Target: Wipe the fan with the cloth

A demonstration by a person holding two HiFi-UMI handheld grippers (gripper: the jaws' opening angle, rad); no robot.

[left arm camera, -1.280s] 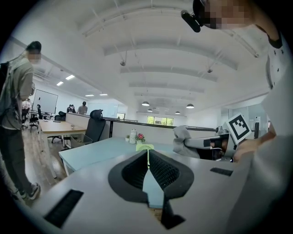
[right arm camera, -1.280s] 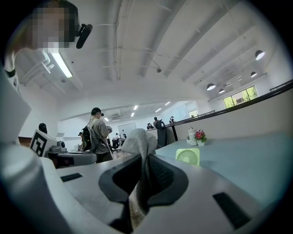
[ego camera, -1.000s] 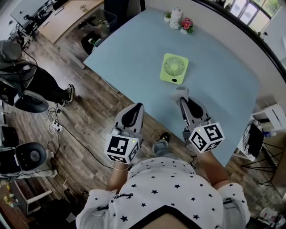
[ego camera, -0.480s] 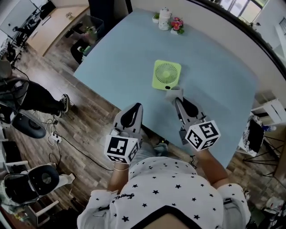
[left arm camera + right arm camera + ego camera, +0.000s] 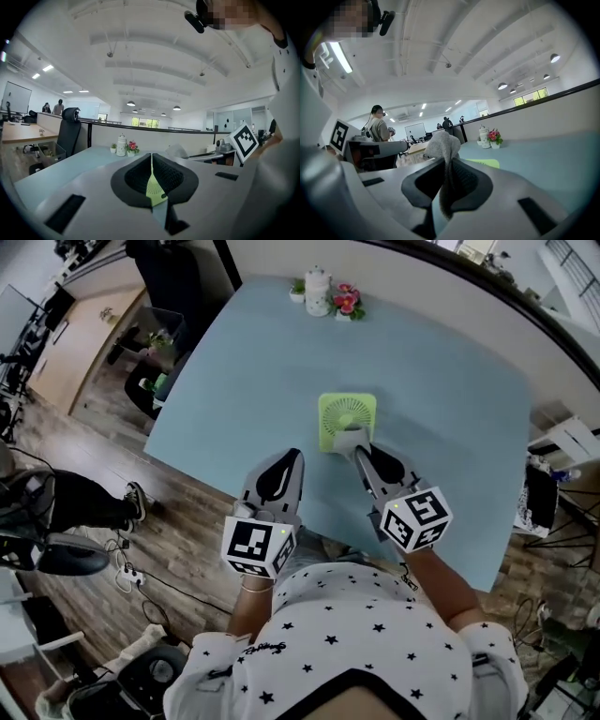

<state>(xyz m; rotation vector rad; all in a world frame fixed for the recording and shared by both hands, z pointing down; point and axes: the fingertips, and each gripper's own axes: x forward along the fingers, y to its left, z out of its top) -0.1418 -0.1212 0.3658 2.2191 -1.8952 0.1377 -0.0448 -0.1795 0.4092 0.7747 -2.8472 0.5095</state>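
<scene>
**mk:** Head view first. The fan lies flat on the table, close to the near edge. The right gripper pinches the cloth, which sits on the fan's near side. The left gripper hangs over the table edge just left of it, touching nothing.

**jo:** So nothing is bracing the fan. My guess is it's light, so a firm wipe could skid it instead of cleaning it.

**mk:** Yeah, and a pull back toward the person would take it toward that near edge. Pushing away is safer, with loads of bare table beyond and to both sides. The pot and flowers are well apart at the far edge.

**jo:** Left gripper view?

**mk:** Jaws are together with nothing in them. You only get a green sliver of fan through the slit, so that gripper is free to pin the fan.

**jo:** And the right gripper view?

**mk:** Jaws are clamped on a fold of cloth, and most of it bunches above the tips. If it drags on the grille it could tug loose, or the hard tips could scrape the fan.
</scene>
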